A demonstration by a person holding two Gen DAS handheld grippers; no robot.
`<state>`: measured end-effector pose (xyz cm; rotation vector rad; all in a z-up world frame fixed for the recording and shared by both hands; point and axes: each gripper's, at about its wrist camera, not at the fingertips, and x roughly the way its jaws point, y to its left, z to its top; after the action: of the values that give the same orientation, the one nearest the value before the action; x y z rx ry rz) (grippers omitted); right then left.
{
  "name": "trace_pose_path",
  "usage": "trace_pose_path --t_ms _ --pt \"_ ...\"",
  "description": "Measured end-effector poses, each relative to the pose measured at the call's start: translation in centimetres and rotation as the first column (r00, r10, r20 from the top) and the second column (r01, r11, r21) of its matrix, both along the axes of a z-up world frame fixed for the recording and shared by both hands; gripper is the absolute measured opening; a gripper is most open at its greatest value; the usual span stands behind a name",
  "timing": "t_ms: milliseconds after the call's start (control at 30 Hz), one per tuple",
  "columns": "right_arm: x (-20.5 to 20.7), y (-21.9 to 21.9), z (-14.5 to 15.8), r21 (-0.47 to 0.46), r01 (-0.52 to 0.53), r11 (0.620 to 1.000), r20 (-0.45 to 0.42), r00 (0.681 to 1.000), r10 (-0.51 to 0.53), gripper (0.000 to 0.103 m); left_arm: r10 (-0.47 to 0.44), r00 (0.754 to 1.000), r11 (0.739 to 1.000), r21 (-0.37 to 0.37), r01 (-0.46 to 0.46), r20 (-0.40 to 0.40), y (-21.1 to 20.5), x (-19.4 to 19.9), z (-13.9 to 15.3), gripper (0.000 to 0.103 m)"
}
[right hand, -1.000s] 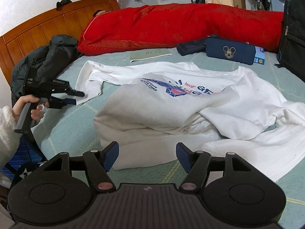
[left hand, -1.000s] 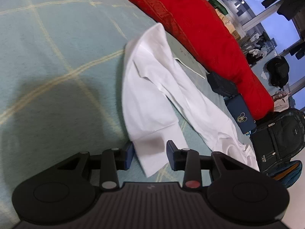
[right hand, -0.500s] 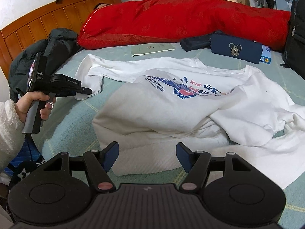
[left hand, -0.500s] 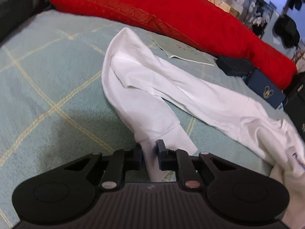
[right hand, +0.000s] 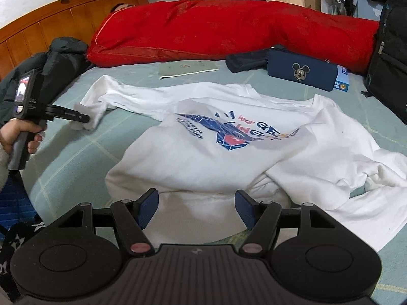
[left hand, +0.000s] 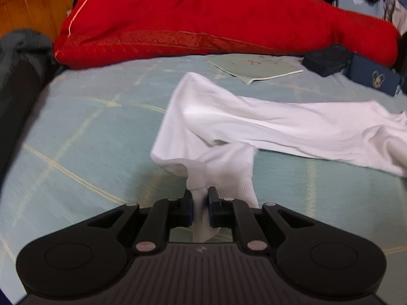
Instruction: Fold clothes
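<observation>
the left gripper (left hand: 199, 207) is now clamped on the ribbed cuff (left hand: 236, 185) it straddled a second ago, lifting it; the right gripper (right hand: 195, 209) stays spread wide over the hem; the white sweatshirt (right hand: 203, 152) lies rumpled, blue print up, on the pale green bedspread (right hand: 76, 157); a red quilt (right hand: 229, 28) lies behind.

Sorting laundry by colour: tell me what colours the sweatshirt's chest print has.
Blue and red on white, clearest in the right wrist view: sweatshirt's chest print.
</observation>
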<state>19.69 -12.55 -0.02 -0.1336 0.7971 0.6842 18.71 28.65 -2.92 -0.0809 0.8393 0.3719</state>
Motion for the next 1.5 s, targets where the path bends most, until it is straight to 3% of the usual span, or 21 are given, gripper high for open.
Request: trace_pose_path --t_ms 233,667,867,967,1167,1267,1367,1500 --pt "1.2 0.3 0.0 -0.008 0.028 1.0 0.001 1.0 -0.028 0.072 0.022 0.999 0.998 0.068 -0.019 -0.042 3.1 0.9 0.2 0.008" --pt "2.8 1.3 -0.4 -0.029 0.059 0.998 -0.009 0.998 -0.059 0.072 0.066 0.992 0.992 0.115 -0.053 -0.109 9.2 3.1 -0.3 0.008" --pt "3.0 1.2 -0.4 -0.032 0.082 0.996 -0.01 0.997 -0.082 0.072 0.149 0.98 0.98 0.15 -0.129 -0.133 12.7 4.6 -0.3 0.008" --pt "2.9 1.0 -0.4 -0.033 0.093 0.995 -0.01 0.996 -0.093 0.072 0.183 0.974 0.977 0.138 -0.165 -0.134 14.1 4.7 -0.1 0.019" --pt "2.5 0.9 -0.1 -0.026 0.087 0.996 -0.003 0.996 -0.087 0.072 0.246 0.962 0.964 0.132 -0.23 -0.118 15.2 3.2 1.0 0.019" --pt "2.2 0.8 0.1 -0.015 0.078 0.997 0.001 0.997 -0.078 0.072 0.27 0.958 0.962 0.073 -0.263 -0.099 15.6 1.6 1.9 0.02" --pt "2.0 0.5 0.3 0.002 0.072 0.997 -0.002 0.997 -0.072 0.072 0.269 0.961 0.957 -0.093 -0.273 -0.06 15.8 0.0 2.5 0.027" --pt "2.0 0.4 0.5 0.011 0.064 0.998 -0.002 0.998 -0.064 0.072 0.291 0.957 0.931 -0.227 -0.286 -0.011 16.3 0.3 1.2 0.032"
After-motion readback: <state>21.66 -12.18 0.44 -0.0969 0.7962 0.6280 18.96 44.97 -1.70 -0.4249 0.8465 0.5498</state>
